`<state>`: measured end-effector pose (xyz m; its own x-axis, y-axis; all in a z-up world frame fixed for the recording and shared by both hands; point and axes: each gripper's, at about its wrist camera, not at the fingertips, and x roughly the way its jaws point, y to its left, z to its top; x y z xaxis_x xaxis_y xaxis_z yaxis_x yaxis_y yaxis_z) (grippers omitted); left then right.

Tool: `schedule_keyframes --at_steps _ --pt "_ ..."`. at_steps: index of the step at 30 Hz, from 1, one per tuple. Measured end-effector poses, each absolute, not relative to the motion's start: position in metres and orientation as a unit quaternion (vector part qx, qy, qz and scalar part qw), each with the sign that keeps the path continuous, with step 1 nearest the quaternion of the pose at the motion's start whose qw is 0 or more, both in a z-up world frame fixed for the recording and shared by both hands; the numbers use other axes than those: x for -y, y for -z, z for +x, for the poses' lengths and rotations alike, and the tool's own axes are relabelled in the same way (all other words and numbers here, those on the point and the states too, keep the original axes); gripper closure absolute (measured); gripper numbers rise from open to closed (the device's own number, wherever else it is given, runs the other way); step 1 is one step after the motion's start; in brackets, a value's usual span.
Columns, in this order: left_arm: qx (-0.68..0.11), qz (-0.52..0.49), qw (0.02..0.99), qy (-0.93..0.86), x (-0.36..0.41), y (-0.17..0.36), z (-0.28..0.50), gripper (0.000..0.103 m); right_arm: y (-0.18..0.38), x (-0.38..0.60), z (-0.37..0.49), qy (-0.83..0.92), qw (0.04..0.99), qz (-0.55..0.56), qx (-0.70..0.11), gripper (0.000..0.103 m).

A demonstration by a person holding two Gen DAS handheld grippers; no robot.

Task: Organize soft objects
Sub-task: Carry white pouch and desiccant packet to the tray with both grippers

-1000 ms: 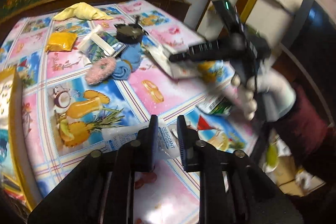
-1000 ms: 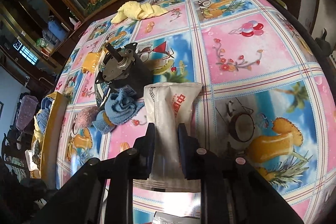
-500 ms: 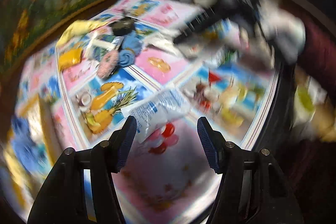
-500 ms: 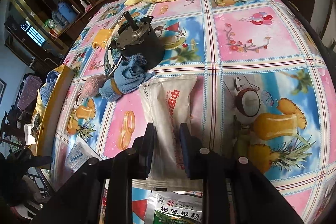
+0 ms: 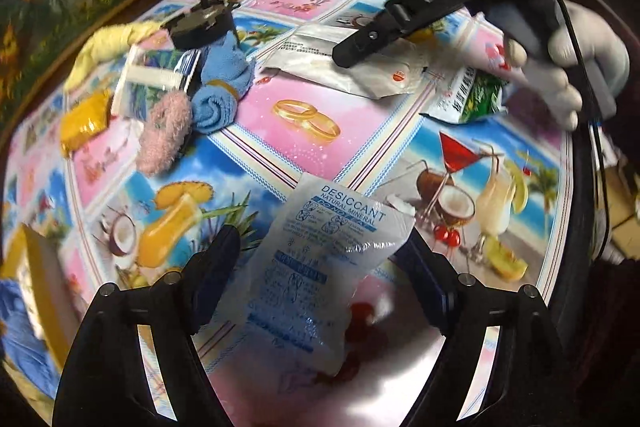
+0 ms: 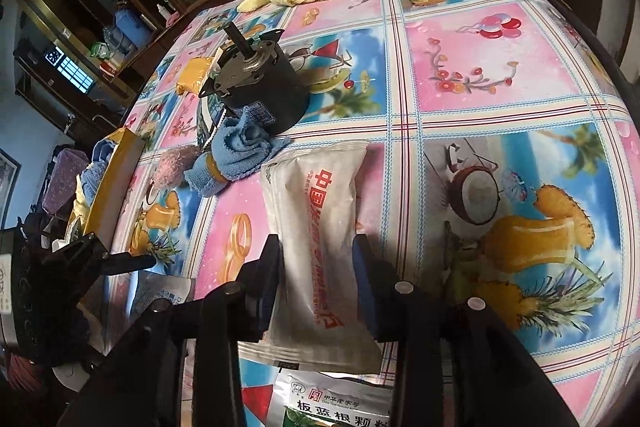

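The lower end of the desiccant sachet (image 5: 320, 267), lying between the spread fingers of the left gripper (image 5: 324, 263), melts into glare near the bottom edge, and its small print is too fine to read. Beyond the right gripper (image 6: 316, 259), the white packet (image 6: 320, 227) hides behind the fingers on both sides, so contact cannot be judged. Below it, the green-and-silver sachet (image 6: 336, 403) is cut off by the frame's bottom. Far ahead, the blue cloth (image 6: 236, 155) covers the motor's (image 6: 260, 91) base. The yellow box (image 5: 28, 267), left of the left gripper, is blurred.
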<state>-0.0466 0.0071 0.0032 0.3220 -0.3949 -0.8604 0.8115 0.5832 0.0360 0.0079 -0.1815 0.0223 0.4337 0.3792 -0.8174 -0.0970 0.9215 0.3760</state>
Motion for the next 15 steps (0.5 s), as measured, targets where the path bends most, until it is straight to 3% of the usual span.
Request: schedule_keyframes --at_steps 1,3,5,7,10,15 --pt "-0.444 0.221 0.78 0.382 -0.009 -0.003 -0.044 0.021 -0.022 0.181 0.008 -0.144 0.837 0.134 -0.511 0.065" --pt "-0.437 0.21 0.789 0.377 -0.009 -0.004 -0.048 0.033 -0.023 0.176 0.007 -0.143 0.84 0.121 -0.509 0.065" --pt "-0.437 0.202 0.795 0.369 -0.01 -0.008 -0.053 0.057 -0.023 0.173 0.006 -0.144 0.841 0.112 -0.509 0.065" --pt "-0.439 0.191 0.799 0.363 -0.013 -0.01 -0.058 0.065 -0.024 0.172 0.004 -0.15 0.838 0.118 -0.512 0.068" --pt "-0.445 0.149 0.806 0.36 -0.023 -0.012 -0.059 0.066 -0.029 0.168 -0.003 -0.161 0.841 0.121 -0.503 0.08" --pt "-0.434 0.045 0.822 0.366 -0.059 -0.03 -0.063 0.066 -0.038 0.165 -0.015 -0.176 0.844 0.141 -0.487 0.083"
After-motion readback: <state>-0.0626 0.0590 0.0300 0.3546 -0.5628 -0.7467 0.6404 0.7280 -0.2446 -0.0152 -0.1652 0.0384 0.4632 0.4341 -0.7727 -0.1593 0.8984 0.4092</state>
